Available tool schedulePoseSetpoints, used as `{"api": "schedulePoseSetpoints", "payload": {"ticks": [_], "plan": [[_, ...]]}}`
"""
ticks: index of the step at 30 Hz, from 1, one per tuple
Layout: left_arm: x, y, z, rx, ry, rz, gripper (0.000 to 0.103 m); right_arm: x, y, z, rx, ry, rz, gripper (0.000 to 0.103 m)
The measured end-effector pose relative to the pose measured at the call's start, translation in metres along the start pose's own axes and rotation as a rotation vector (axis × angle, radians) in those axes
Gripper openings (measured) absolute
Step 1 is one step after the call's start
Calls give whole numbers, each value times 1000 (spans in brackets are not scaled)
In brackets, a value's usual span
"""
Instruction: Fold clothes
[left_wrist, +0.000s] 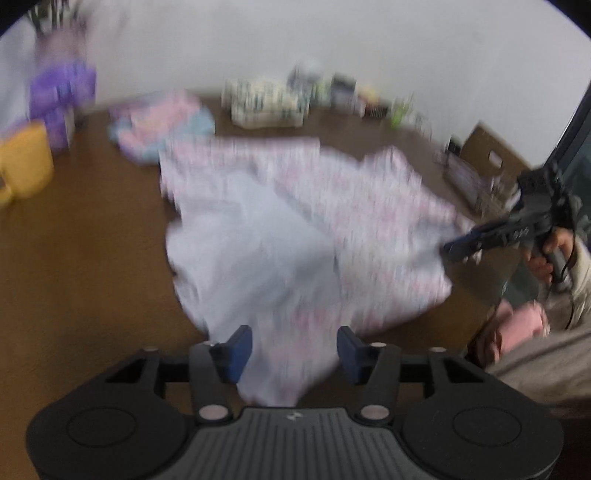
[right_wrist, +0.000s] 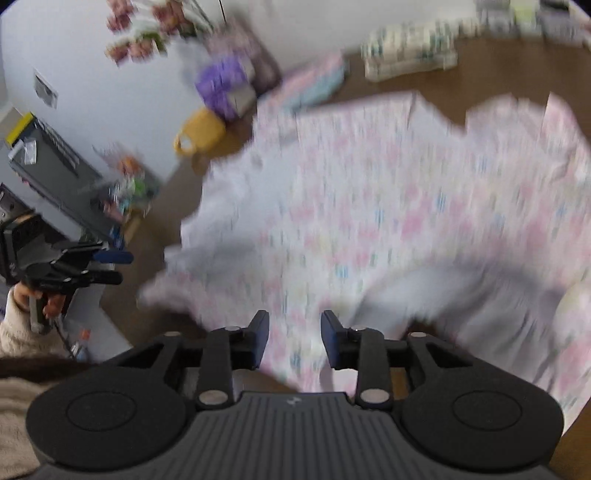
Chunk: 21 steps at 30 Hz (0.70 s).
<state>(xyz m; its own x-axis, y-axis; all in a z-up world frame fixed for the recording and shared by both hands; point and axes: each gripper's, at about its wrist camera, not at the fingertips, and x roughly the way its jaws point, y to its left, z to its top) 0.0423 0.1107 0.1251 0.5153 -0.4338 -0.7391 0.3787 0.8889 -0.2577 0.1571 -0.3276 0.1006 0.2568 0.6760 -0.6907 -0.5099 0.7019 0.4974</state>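
The place appeared to be a lived-in room of a home. A brown table stood against a plain white wall. Household clutter lined its far edge: a yellow jug, purple packets, a pile of pastel cloth and a basket of small bottles. Artificial flowers stood by the wall. Both views were blurred.

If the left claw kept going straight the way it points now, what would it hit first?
Probably the floral garment: the left claw stands open with cloth already between its fingers. Motion blur leaves depth unclear.
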Motion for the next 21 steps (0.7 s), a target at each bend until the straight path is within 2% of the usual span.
{"api": "schedulePoseSetpoints", "payload": {"ticks": [3,6,12,14,17,21], "plan": [[-9,1,18,-2,-119,-3,54,15,8,10,-71,-74,-109,31],[15,-3,35,51,-138,50,54,43,21,8,-133,-100,-171,31],[99,-11,50,142,-29,54,53,110,55,12,-293,-83,-239,31],[119,-10,46,180,-3,88,50,125,63,11,-342,-65,-264,31],[135,-2,41,196,23,130,41,143,74,8,-405,-38,-295,30],[140,15,36,160,13,170,42,149,85,1,-477,-48,-284,30]]}}
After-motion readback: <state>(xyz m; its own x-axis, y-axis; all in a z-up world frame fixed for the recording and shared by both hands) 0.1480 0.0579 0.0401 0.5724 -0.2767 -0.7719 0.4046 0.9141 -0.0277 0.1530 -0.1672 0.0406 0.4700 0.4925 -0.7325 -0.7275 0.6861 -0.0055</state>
